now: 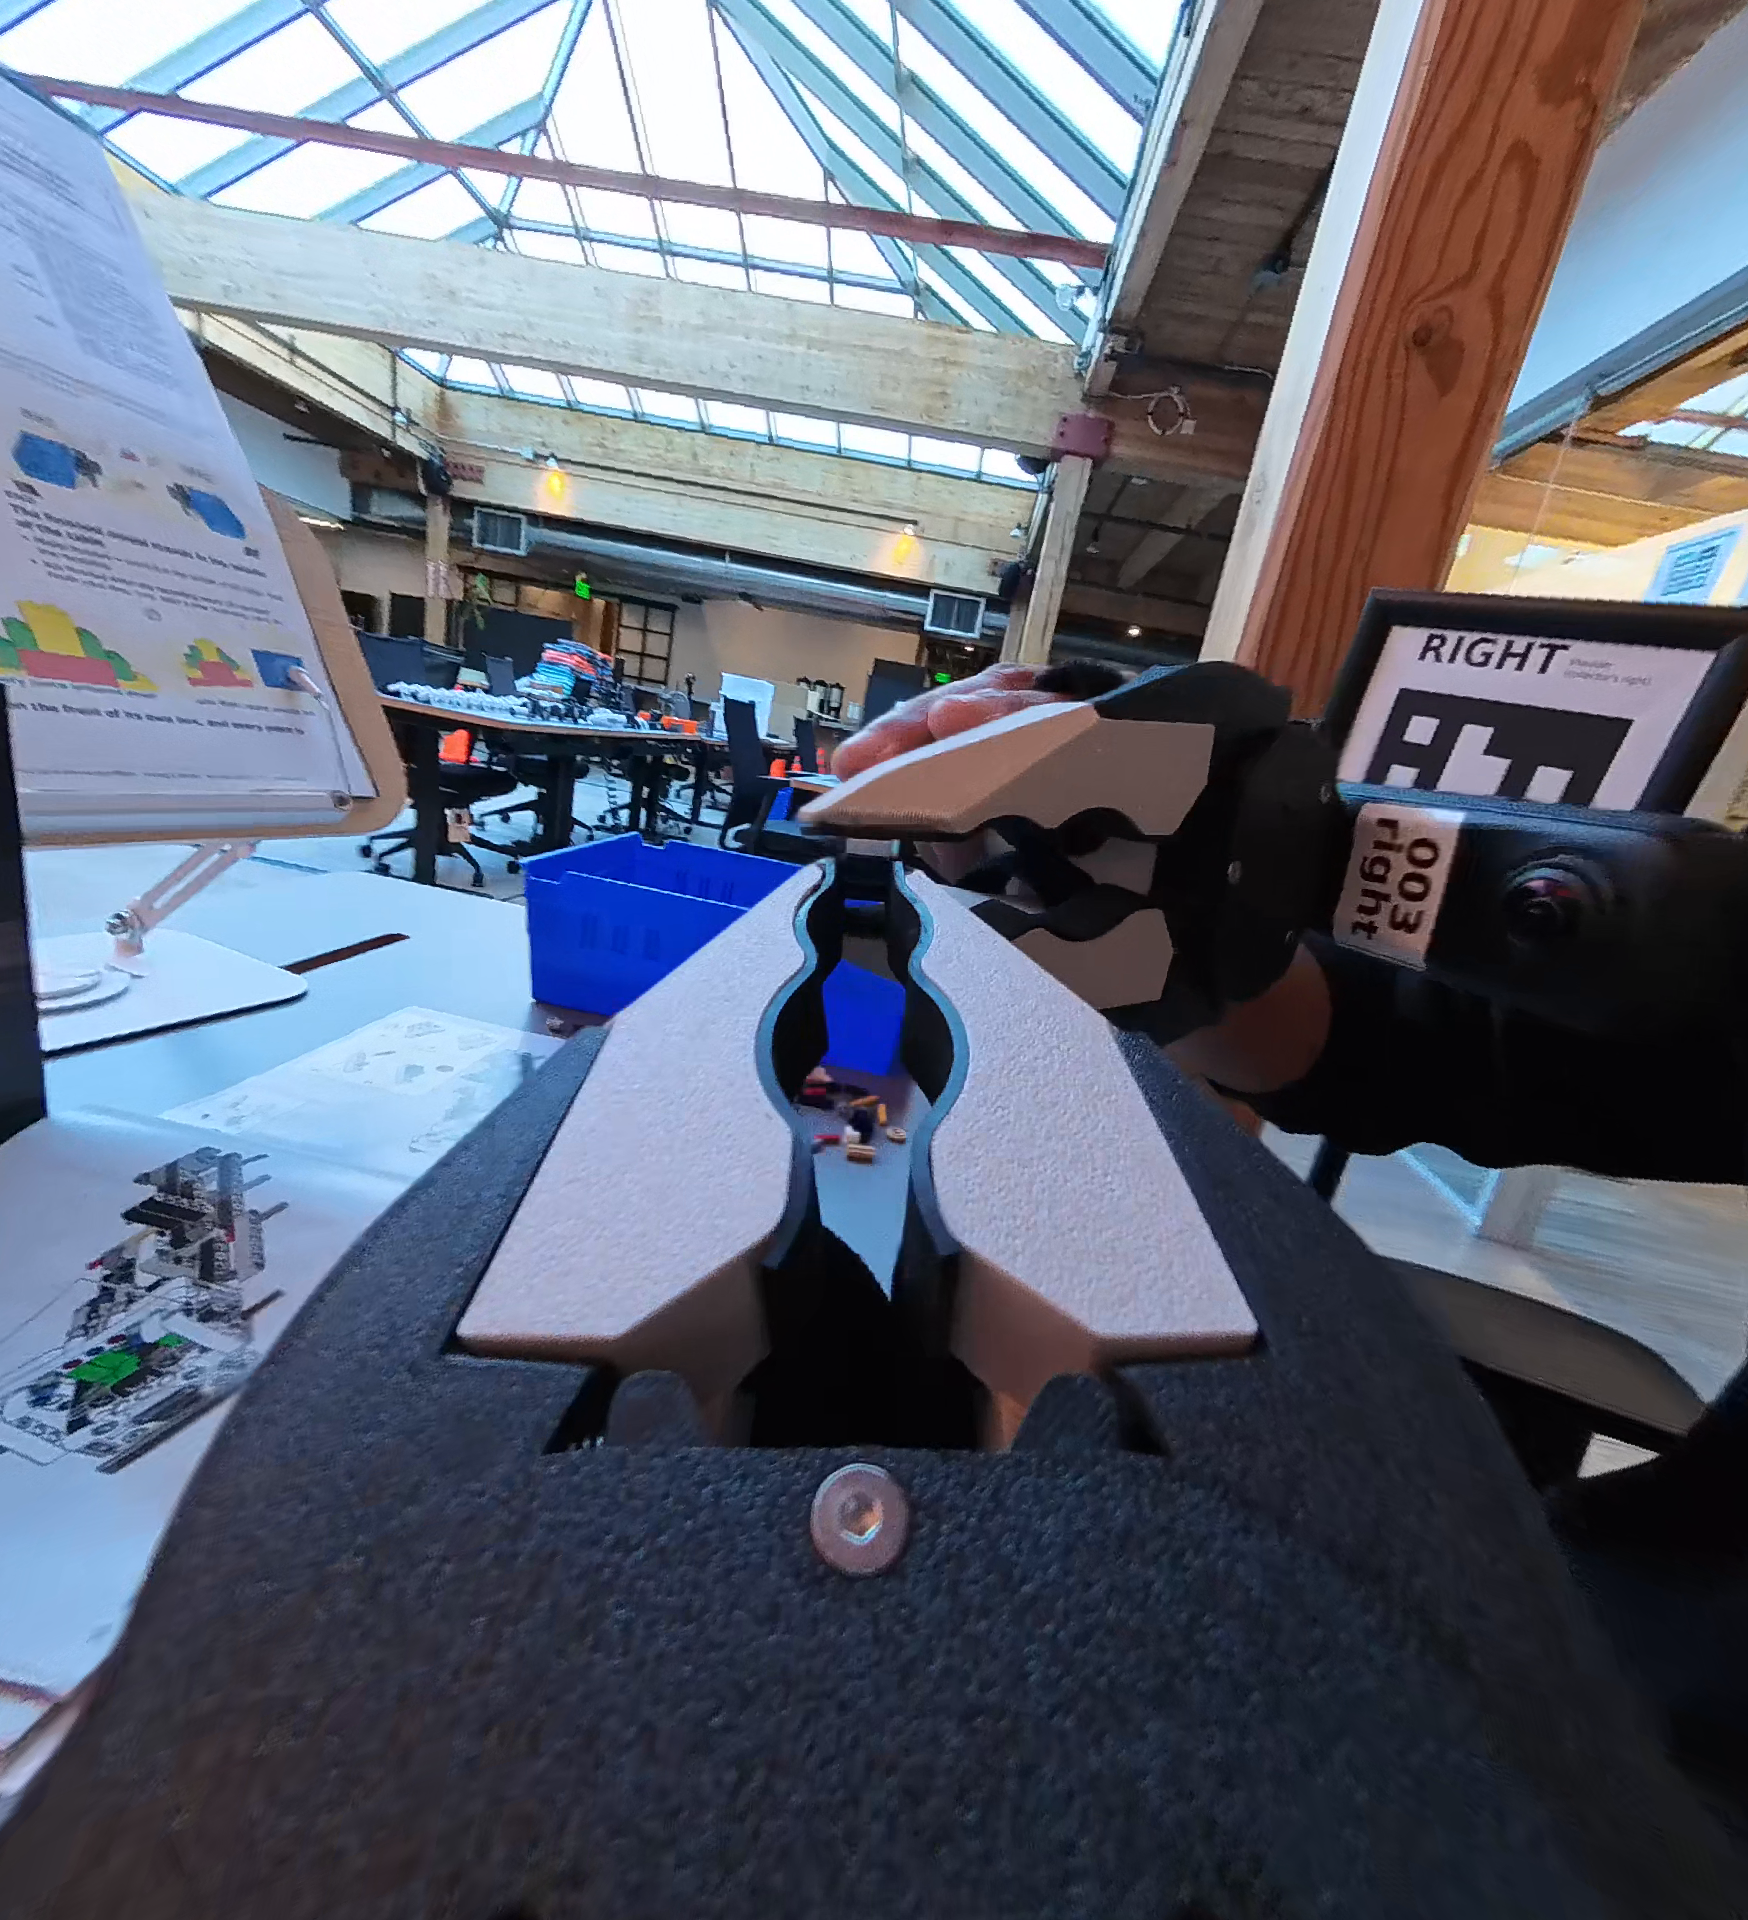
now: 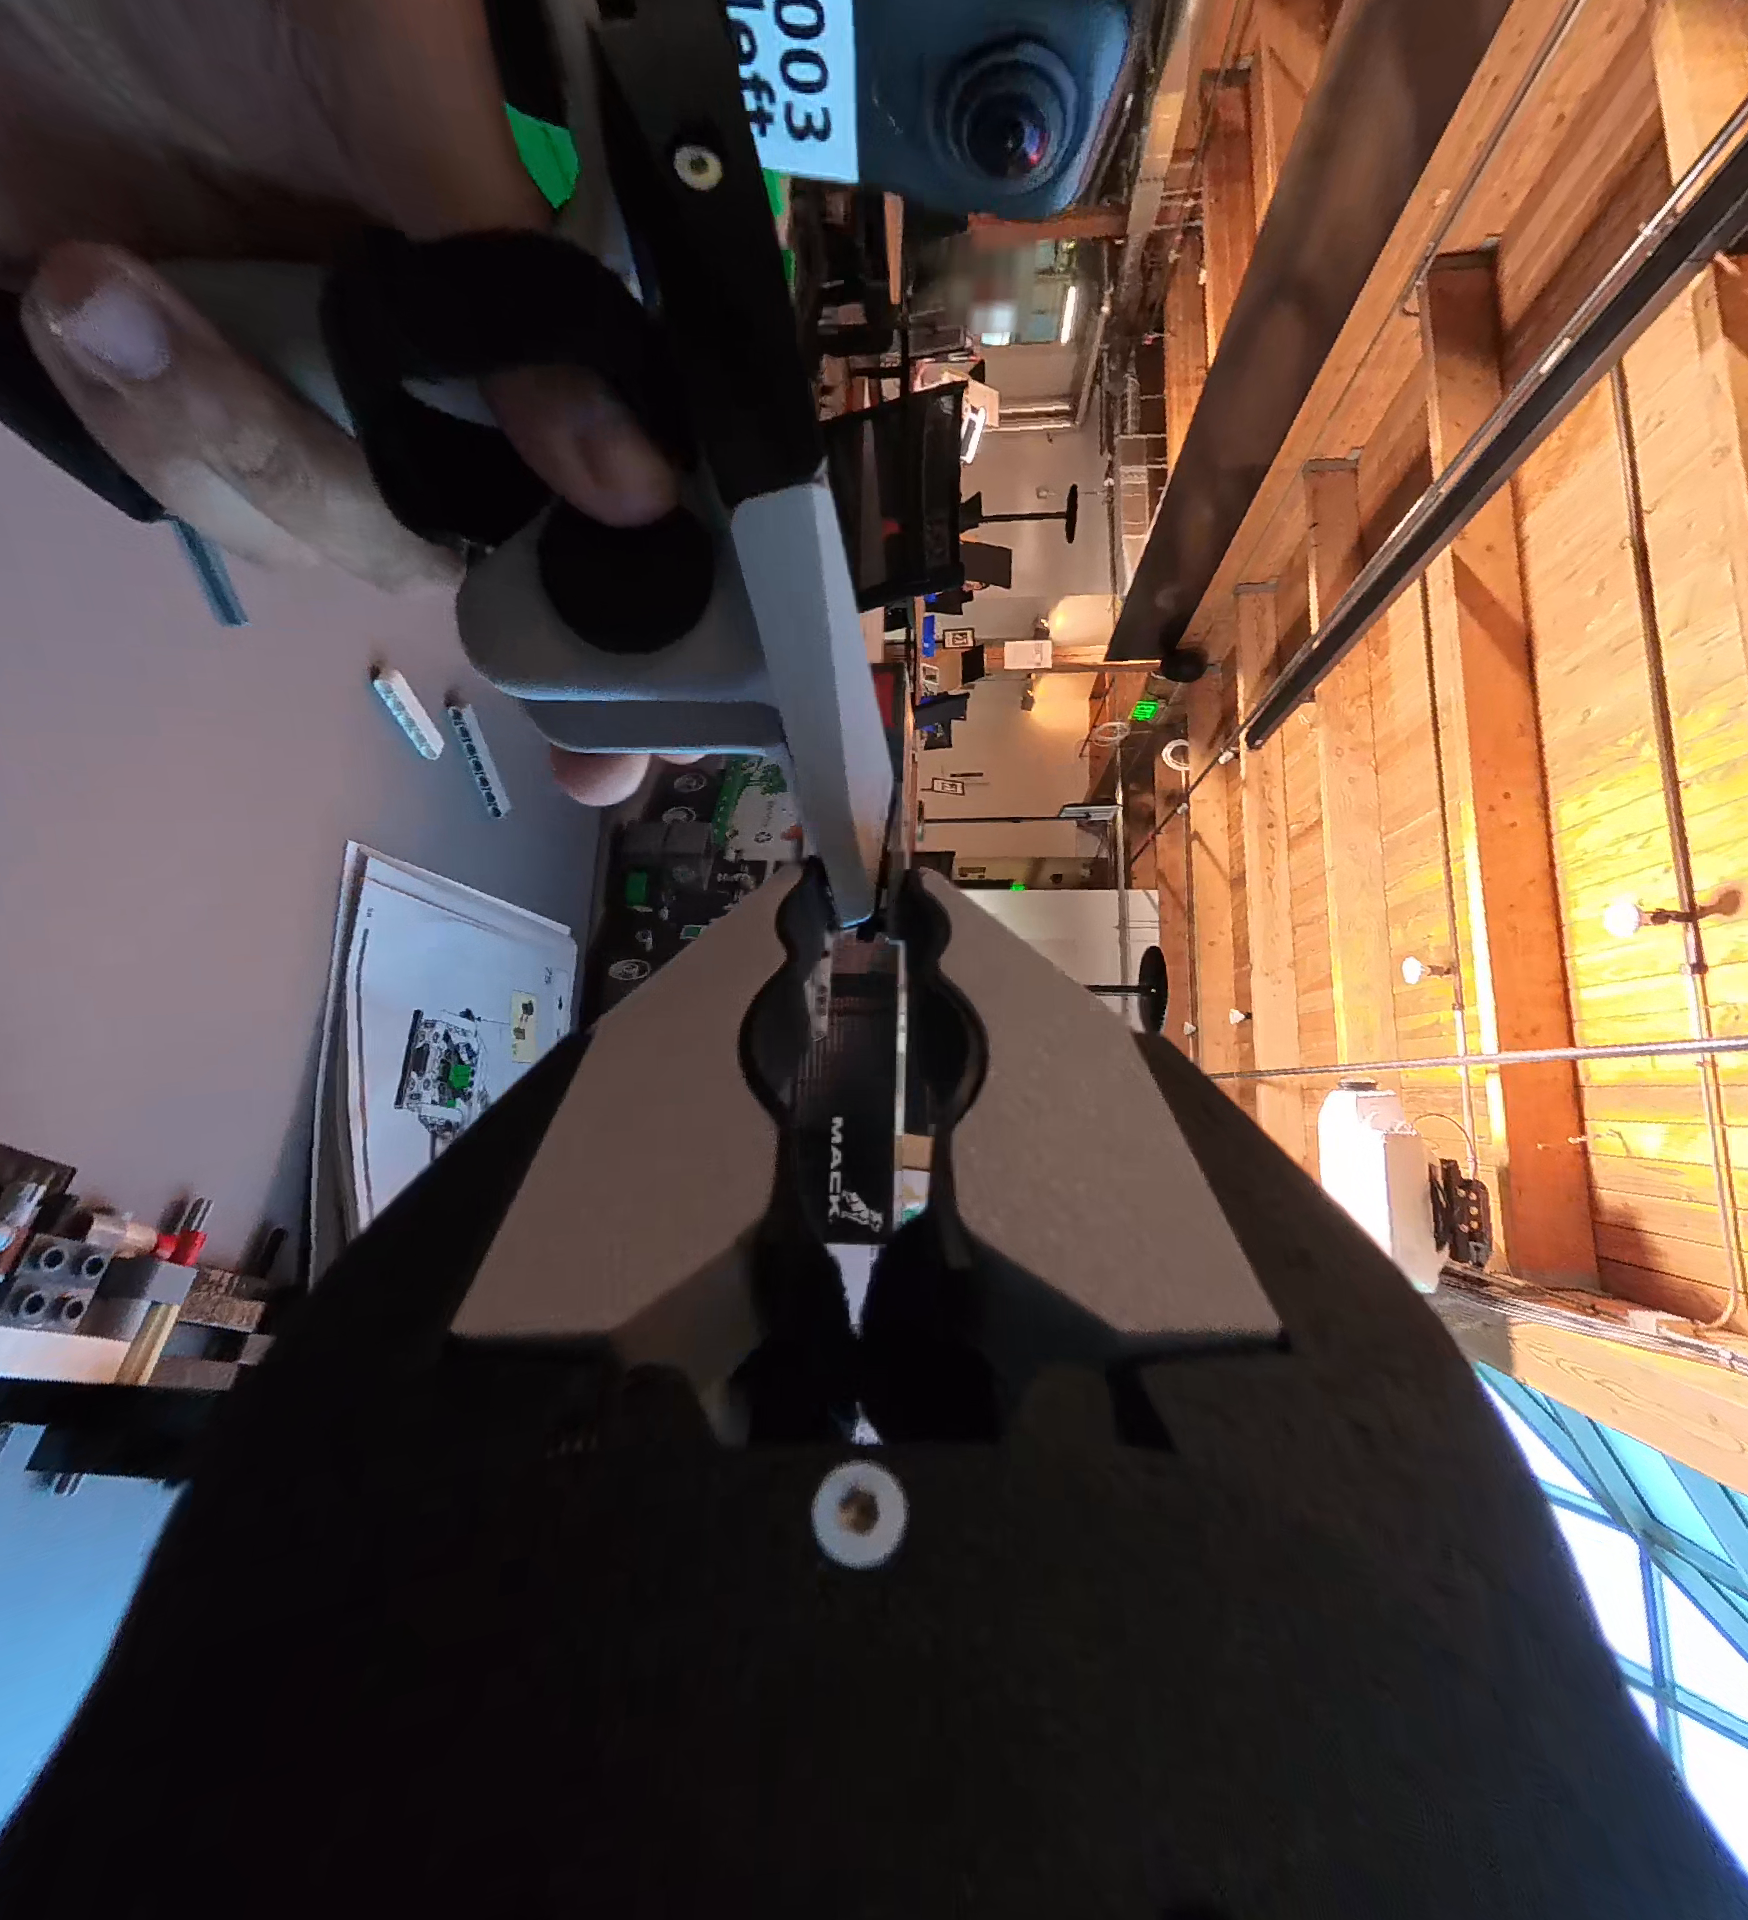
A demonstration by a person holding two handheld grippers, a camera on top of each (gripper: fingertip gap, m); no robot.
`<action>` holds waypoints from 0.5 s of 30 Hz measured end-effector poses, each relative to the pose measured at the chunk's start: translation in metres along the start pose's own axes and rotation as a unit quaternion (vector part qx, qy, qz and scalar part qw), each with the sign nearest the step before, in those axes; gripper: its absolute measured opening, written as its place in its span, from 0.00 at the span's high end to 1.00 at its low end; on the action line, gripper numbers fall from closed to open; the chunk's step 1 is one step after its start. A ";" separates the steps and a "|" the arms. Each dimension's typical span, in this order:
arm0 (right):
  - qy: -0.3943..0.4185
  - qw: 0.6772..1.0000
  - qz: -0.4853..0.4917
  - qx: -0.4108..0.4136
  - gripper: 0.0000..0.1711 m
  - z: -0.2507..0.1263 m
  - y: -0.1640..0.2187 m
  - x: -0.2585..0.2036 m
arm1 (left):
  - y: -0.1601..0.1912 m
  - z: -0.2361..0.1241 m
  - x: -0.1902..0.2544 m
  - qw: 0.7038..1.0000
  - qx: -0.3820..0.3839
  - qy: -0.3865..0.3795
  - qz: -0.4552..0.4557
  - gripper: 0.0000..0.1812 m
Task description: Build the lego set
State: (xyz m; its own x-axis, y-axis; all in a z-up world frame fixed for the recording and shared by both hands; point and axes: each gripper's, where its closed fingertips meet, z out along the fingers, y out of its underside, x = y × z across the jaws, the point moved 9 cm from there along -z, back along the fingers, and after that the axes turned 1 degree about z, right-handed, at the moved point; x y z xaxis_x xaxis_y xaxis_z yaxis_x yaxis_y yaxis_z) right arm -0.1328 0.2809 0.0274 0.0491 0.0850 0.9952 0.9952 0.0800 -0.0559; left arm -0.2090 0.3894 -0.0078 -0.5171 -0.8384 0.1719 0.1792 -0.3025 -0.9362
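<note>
Under a glass skylight [image 1: 558, 125], both grippers' fingers meet nearly closed above the grey table [image 1: 413, 966]; grip unclear.

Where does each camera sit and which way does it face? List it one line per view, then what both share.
Left wrist view: sits on the left gripper, looking level along its fingers over the table toward a blue bin; the right gripper and a hand show.
Right wrist view: sits on the right gripper, rolled sideways, table at left, ceiling at right; the left gripper and the hand holding it show.
Shared: the tips meeting, and the open instruction booklet.
</note>
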 end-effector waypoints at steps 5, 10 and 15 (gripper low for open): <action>0.006 1.000 0.016 -0.001 0.93 0.001 -0.001 0.000 | 0.000 -0.002 0.002 1.000 0.000 -0.015 0.021 0.97; -0.013 0.998 0.062 -0.005 0.92 0.006 0.000 -0.002 | 0.001 -0.003 -0.003 1.000 -0.007 -0.015 0.000 0.97; -0.006 0.999 0.047 -0.021 0.86 0.003 0.006 -0.004 | -0.002 -0.010 -0.009 0.999 0.008 -0.014 -0.031 0.97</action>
State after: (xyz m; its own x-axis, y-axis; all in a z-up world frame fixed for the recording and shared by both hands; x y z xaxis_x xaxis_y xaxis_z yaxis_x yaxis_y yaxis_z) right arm -0.1276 0.2842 0.0231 0.1416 0.1025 0.9846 0.9889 0.0301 -0.1453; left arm -0.2126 0.4017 -0.0108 -0.5038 -0.8305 0.2378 0.1610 -0.3607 -0.9187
